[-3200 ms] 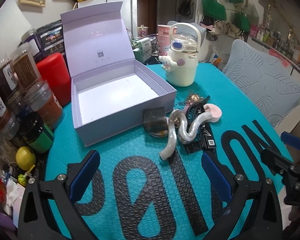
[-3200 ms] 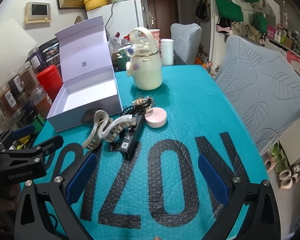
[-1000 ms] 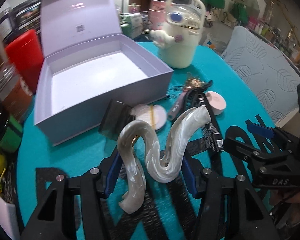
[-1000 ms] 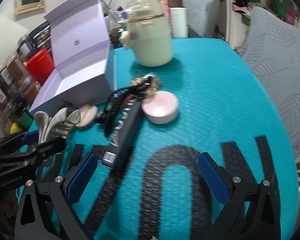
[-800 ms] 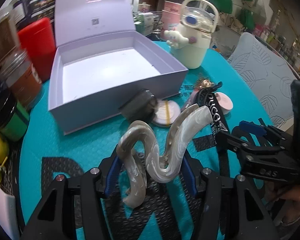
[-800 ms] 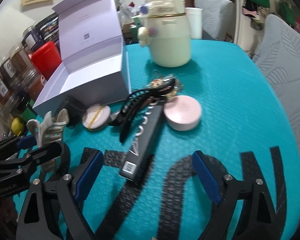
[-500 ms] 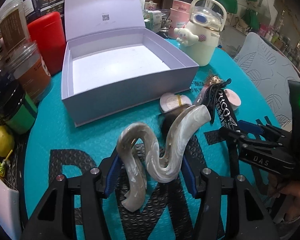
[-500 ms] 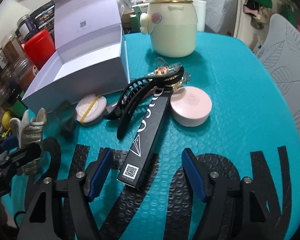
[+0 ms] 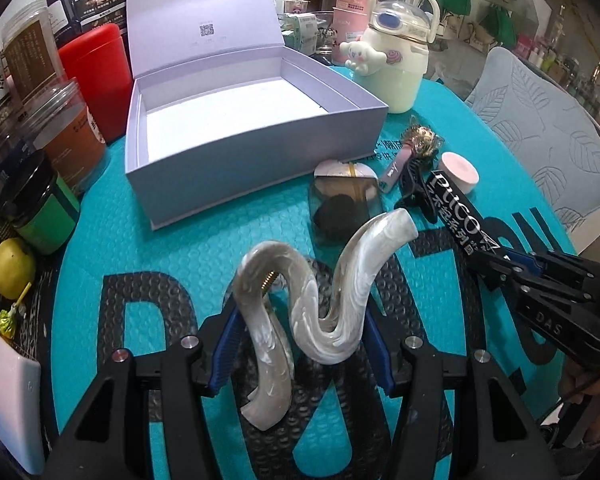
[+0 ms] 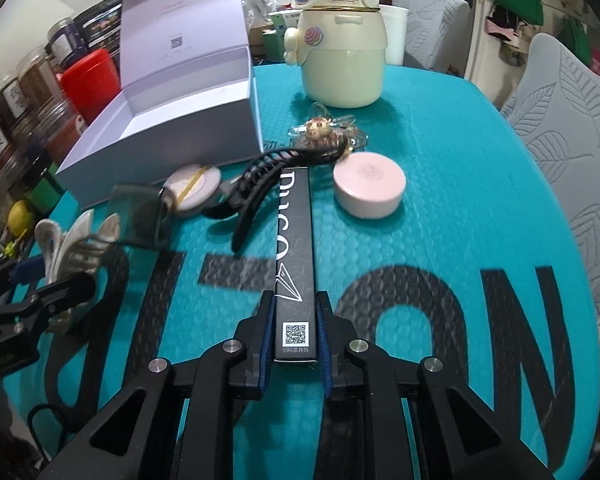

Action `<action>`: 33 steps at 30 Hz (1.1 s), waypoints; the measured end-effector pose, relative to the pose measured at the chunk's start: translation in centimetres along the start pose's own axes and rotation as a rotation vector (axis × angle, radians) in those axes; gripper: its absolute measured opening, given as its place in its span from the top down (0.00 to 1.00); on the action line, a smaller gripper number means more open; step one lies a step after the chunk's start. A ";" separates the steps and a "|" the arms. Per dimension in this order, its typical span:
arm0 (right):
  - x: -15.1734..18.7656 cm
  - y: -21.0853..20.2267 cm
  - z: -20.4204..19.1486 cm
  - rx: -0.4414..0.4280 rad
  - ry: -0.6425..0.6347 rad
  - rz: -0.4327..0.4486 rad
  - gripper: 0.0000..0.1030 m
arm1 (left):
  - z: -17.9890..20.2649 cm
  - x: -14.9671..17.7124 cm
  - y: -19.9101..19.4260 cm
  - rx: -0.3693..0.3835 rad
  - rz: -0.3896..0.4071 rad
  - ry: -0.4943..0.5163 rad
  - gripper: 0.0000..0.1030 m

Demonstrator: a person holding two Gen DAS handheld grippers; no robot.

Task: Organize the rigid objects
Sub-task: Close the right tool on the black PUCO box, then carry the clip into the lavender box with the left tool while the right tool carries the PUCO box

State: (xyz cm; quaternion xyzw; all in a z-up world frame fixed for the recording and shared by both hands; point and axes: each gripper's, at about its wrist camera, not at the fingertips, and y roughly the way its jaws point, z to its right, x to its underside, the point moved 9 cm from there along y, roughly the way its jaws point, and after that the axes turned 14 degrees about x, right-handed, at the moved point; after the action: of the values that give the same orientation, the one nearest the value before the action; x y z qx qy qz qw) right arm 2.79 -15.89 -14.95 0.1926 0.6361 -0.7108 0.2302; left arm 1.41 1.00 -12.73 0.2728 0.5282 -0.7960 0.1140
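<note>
My left gripper (image 9: 300,344) is shut on a pearly wavy hair claw (image 9: 316,296) and holds it above the teal mat, in front of the open lilac box (image 9: 236,128). My right gripper (image 10: 294,336) is shut on the near end of a long black box (image 10: 294,248) that lies on the mat. The right gripper also shows at the right of the left wrist view (image 9: 504,268). A black hair claw (image 10: 268,184), a pink round case (image 10: 370,190), a white round compact (image 10: 192,188), a dark translucent case (image 10: 138,216) and a gold charm clip (image 10: 324,130) lie beside the black box.
A cream character bottle (image 10: 340,56) stands behind the objects. A red canister (image 9: 96,76), jars (image 9: 64,132) and a lemon (image 9: 12,268) line the mat's left edge. A grey chair (image 10: 572,128) stands to the right.
My right gripper has moved forward and closed on the black box. My left gripper has lifted the pearly claw and drawn it back from the pile, uncovering the dark case.
</note>
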 end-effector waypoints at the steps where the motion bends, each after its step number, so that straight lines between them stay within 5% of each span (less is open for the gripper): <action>1: 0.4 -0.3 0.0 -0.002 0.000 0.001 0.82 | 0.0 0.2 -0.1 0.000 -0.001 0.002 0.47; 21: 5.0 -3.7 -1.4 0.011 -0.055 -0.010 0.81 | 0.0 3.6 -1.0 0.009 -0.049 0.033 0.47; 27: 4.6 -3.1 -1.9 0.018 -0.072 -0.009 0.65 | 0.2 3.3 -0.6 -0.003 -0.056 0.050 0.47; 33: 4.0 -2.7 -2.0 0.036 -0.085 -0.002 0.65 | 0.2 3.2 -0.5 -0.006 -0.056 0.055 0.47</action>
State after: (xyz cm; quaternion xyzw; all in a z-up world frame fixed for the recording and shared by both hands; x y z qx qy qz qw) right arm -2.11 -13.98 -15.27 0.1656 0.6131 -0.7300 0.2527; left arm -1.49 1.32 -14.06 0.2793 0.5409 -0.7895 0.0781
